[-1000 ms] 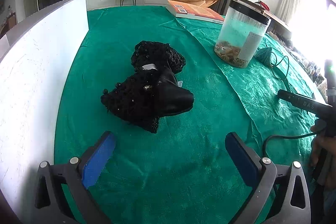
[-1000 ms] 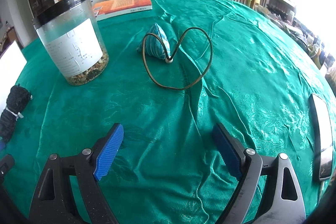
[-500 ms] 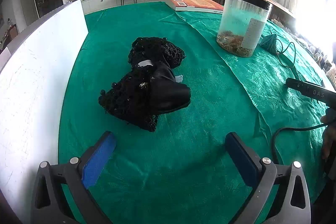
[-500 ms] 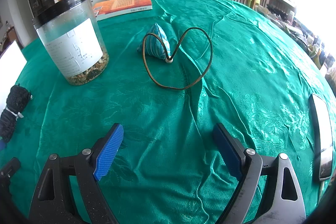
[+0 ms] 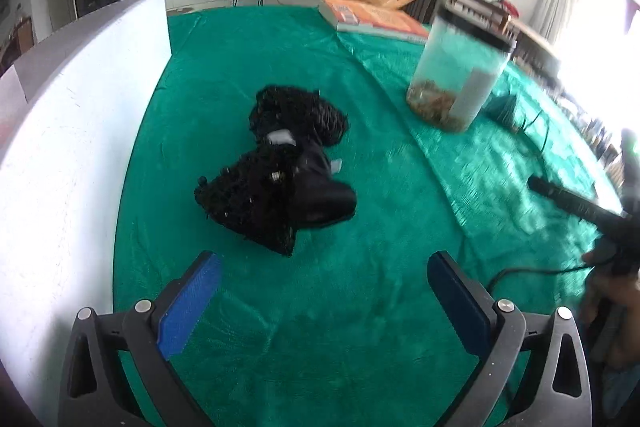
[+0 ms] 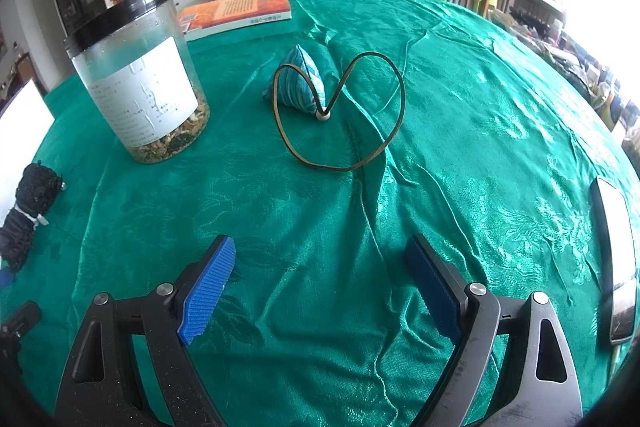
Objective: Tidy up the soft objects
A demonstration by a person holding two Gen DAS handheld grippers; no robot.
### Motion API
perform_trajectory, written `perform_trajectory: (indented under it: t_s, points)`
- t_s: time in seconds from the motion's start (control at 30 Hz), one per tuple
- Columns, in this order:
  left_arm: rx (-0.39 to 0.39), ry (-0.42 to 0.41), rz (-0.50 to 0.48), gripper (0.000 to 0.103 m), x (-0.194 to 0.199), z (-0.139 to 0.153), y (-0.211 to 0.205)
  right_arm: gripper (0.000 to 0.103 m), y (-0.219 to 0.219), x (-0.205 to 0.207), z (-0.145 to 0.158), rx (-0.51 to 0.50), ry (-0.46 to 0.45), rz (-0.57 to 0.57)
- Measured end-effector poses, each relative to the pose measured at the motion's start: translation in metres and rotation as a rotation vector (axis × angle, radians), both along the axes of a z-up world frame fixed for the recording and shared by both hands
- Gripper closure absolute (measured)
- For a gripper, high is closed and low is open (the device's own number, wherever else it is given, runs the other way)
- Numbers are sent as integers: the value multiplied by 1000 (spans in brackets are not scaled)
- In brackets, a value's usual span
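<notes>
Both tongs are standing spread wide with nothing between their blue pads. Left gripper (image 5: pixel 320 291) is hovering over the green tablecloth (image 5: pixel 240 75), its jaws pointing at a black crocheted bundle (image 5: pixel 276 183) that is lying just ahead of the fingertips, not touching them. A small white tag is showing on the bundle's middle, and a smooth black fabric piece is wrapping its right side. A white board (image 5: pixel 80 115) is standing along the left of the cloth, near the bundle. Farther back on the right, a clear jar with a black lid (image 5: pixel 460 75) is sitting upright, blurred in this view, with an orange book (image 5: pixel 372 21) lying behind it.

Right gripper (image 6: pixel 320 275) is hanging over bare cloth, well apart from any soft object. Ahead of it, a small striped blue pouch (image 6: pixel 298 87) is resting on the cloth, touching a brown cord loop (image 6: pixel 352 115) that is curling into a heart shape beside it. The jar is standing to the pouch's left, dried bits filling its bottom. The black bundle is showing at the far left edge of this view, near the board.
</notes>
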State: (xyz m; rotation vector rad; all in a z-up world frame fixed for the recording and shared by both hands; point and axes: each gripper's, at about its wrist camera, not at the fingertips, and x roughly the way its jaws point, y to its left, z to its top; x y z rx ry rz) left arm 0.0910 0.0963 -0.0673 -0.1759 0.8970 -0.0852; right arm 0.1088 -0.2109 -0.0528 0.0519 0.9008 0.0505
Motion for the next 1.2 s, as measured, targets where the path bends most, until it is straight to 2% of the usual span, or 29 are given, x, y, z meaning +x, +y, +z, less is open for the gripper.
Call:
perform_trajectory:
  t_s: [0.07, 0.13, 0.17, 0.23, 0.37, 0.43, 0.5, 0.53, 0.6, 0.63, 0.67, 0.73, 0.83, 0.9, 1.0, 1.1, 1.2]
  points:
    - [17, -37, 33, 1, 5, 13, 2, 14, -12, -3, 3, 99, -17, 0]
    - [96, -34, 51, 1, 18, 15, -4, 15, -30, -1, 8, 221, -28, -25]
    - [132, -21, 65, 1, 26, 13, -7, 15, -36, 2, 12, 235, -43, -37]
    - [162, 22, 69, 1, 44, 5, -13, 15, -40, 13, 23, 204, -68, -19]
    - [263, 93, 76, 1, 69, -16, -22, 15, -29, 55, 46, 125, -51, 97]
    - [285, 114, 98, 1, 76, -22, -19, 15, -18, 79, 49, 92, -25, 151]
    - [268, 119, 115, 4, 81, -23, -15, 17, -7, 99, 45, 57, 4, 175]
    - [259, 122, 118, 9, 83, -23, -13, 17, -2, 109, 42, 45, 9, 192]
    - [222, 109, 103, 34, 86, -20, -10, 22, 9, 123, 32, 18, 43, 234]
    - [207, 106, 104, 61, 86, -18, -8, 54, 12, 129, 25, 13, 81, 246]
    - [188, 111, 99, 67, 88, -16, -7, 65, 13, 134, 18, 2, 128, 243]
    - [138, 97, 97, 69, 84, -11, -5, 65, 4, 130, 23, 31, 122, 220]
    - [-11, 62, 86, 69, 69, 6, -3, 65, -13, 108, 47, 76, 57, 185]
    - [-98, 32, 75, 69, 56, 25, 0, 65, -16, 85, 74, 86, 3, 193]
    - [-209, -22, 60, 69, 36, 62, 13, 65, 2, 50, 120, 100, -56, 276]
    - [-219, -92, 69, 69, 8, 105, 40, 65, 43, 16, 165, 161, -97, 396]
    - [-137, -134, 118, 68, -24, 136, 78, 65, 102, -17, 203, 269, -125, 548]
